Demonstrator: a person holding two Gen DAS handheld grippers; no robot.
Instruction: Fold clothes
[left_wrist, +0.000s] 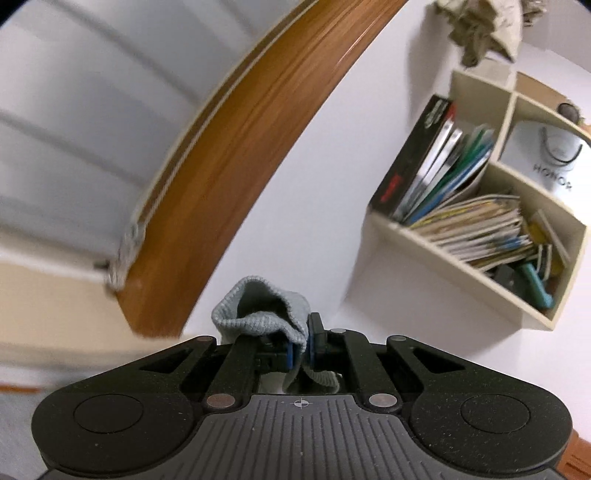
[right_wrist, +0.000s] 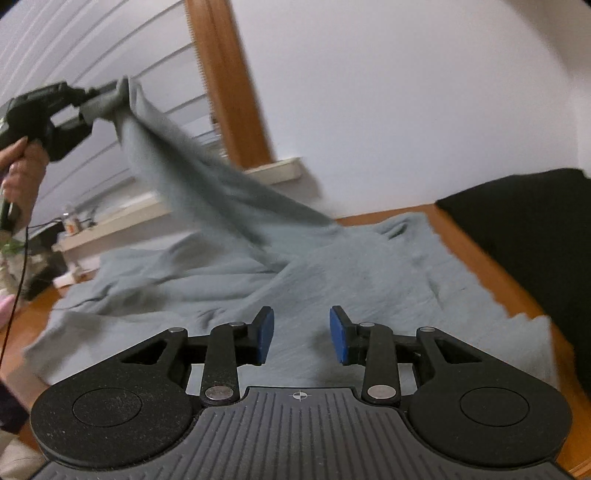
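A grey-blue knit garment (right_wrist: 332, 273) lies spread and rumpled on a wooden table (right_wrist: 491, 266). One part of it is pulled up as a taut band toward the upper left, where my left gripper (right_wrist: 118, 96) holds its end high above the table. In the left wrist view my left gripper (left_wrist: 300, 343) is shut on a ribbed edge of that garment (left_wrist: 258, 314), which bulges over the blue pads. My right gripper (right_wrist: 302, 334) hovers open just above the flat part of the garment, with nothing between its blue pads (right_wrist: 266, 332).
A black cloth (right_wrist: 535, 236) covers the table's right side. A person's hand (right_wrist: 22, 166) grips the left tool, with a cable hanging below. A wooden window frame (right_wrist: 229, 81), a sill and blinds stand behind. A wall shelf (left_wrist: 480, 214) with books shows in the left wrist view.
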